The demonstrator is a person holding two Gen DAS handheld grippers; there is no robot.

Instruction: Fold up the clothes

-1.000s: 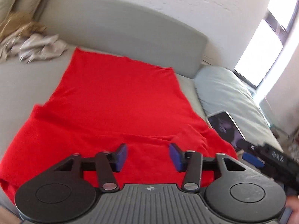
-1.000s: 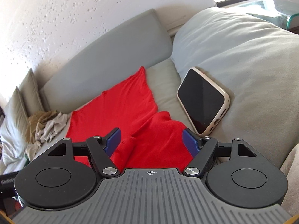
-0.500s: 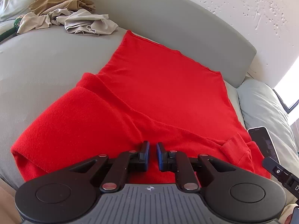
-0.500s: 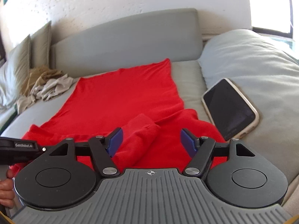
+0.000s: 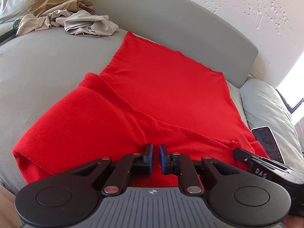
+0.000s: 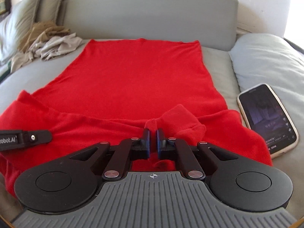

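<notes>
Grey sofa (image 6: 148, 11) against a white textured wall, daylight coming in at the right edge. Red garment (image 6: 136, 79) is spread flat on the seat, far hem against the backrest, near end bunched into folds and ridges right in front of both grippers.

Left gripper (image 5: 155, 154): blue pads nearly together, narrow gap, tips sitting at a ridge of the garment's near edge. Cloth seems pinched between them, but the view does not settle it.

Right gripper (image 6: 153, 138): jaws closing, almost together, a small peak of red cloth sticking up between the tips. Looks like a grip on the folded cuff lump at the garment's near right corner.

Relative to the garment:
- phone (image 6: 267, 117) just off its near right side, screen up, lying on a pale cushion (image 6: 266, 57)
- crumpled pile of beige and tan clothes (image 6: 49, 43) off its far left corner, near the backrest
- two grey-green pillows (image 6: 28, 15) behind that pile

No baskets or bins in view; everything lies loose on the sofa.
</notes>
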